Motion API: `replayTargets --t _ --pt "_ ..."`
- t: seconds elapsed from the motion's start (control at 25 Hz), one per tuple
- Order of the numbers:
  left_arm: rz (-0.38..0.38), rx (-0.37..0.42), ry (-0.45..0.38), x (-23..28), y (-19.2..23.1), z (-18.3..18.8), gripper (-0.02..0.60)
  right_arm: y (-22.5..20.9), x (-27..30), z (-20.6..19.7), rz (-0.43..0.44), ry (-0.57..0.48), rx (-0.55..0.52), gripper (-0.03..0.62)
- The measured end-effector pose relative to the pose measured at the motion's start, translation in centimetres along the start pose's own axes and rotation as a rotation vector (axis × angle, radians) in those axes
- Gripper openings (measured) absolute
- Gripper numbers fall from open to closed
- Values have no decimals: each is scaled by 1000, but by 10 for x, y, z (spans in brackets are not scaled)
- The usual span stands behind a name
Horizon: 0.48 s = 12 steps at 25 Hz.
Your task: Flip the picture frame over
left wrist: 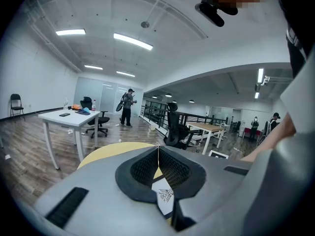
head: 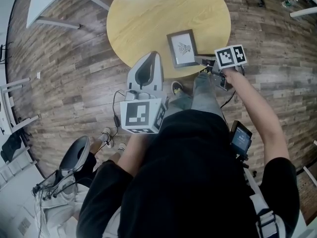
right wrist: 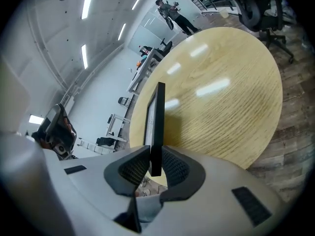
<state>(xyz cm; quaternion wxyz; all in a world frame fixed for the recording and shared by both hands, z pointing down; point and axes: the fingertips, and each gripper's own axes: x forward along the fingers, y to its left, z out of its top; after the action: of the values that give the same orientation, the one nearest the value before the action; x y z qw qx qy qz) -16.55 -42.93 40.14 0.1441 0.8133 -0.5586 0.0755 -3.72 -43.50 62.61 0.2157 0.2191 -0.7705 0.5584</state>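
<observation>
Right gripper (right wrist: pixel 155 162) is clamped on the picture frame (head: pixel 182 47) around its 4 o'clock corner. Next up I'd say is rolling it face-down. Left gripper (left wrist: pixel 158 155) is pinched together, empty.

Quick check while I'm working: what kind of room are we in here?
Most likely an open-plan office or lab. It has a white desk, a black office chair, long ceiling strip lights, and a wood-plank floor around the round wooden table.
</observation>
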Motion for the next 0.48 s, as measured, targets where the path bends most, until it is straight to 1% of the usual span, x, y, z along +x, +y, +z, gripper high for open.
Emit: replayTargets --t 0.12,0.28,0.48 --pt "9 2 4 -3 0 -2 23 -9 5 -6 -54 21 -39 83" --pt "12 5 10 -4 0 -2 23 -17 8 -8 -108 50 -61 86" --pt "21 3 14 -2 3 -2 23 -27 14 -8 -210 118 -150 87"
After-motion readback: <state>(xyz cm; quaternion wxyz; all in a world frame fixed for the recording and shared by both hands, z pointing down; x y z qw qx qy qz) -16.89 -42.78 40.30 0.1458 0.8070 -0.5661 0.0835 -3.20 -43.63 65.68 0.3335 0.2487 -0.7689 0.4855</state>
